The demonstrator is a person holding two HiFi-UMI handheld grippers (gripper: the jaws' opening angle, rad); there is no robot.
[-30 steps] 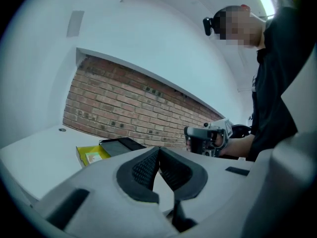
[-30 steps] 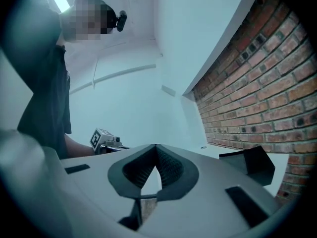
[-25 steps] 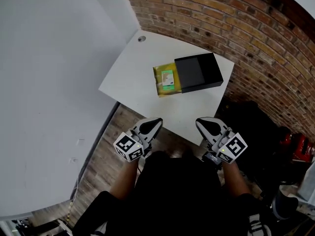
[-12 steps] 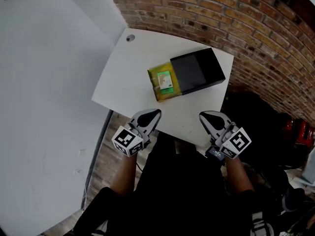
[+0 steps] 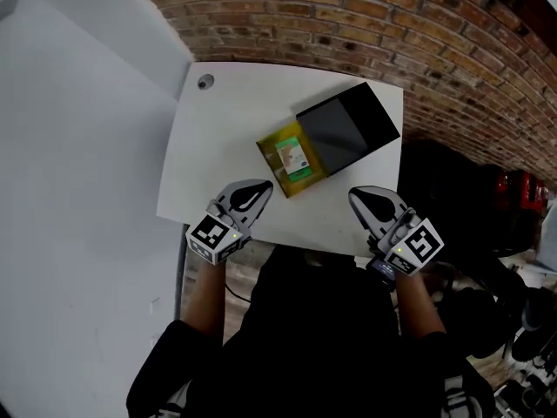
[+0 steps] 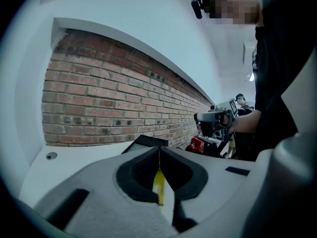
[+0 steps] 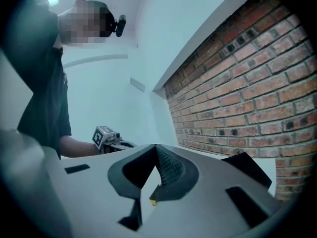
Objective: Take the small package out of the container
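Head view looks steeply down on a white table (image 5: 218,146) set against a brick wall (image 5: 365,16). On it lies the black, flat, box-like container (image 5: 352,124), turned at a slant. The small package (image 5: 280,168) is at the container's nearer, left-hand end: a flat yellow thing bearing a green and white label (image 5: 292,155), with its far edge at the container's mouth and the rest lying bare on the table. A round hole (image 5: 205,82) sits near the table's far left corner. The left gripper (image 5: 258,189) hovers over the table's near edge, just short of the package and apart from it. The right gripper (image 5: 361,198) hangs over the near edge on the other side, also apart from it. In the left gripper view the jaws are pressed together with nothing between them, a strip of yellow showing beyond. In the right gripper view the jaws meet at their tips, likewise empty.
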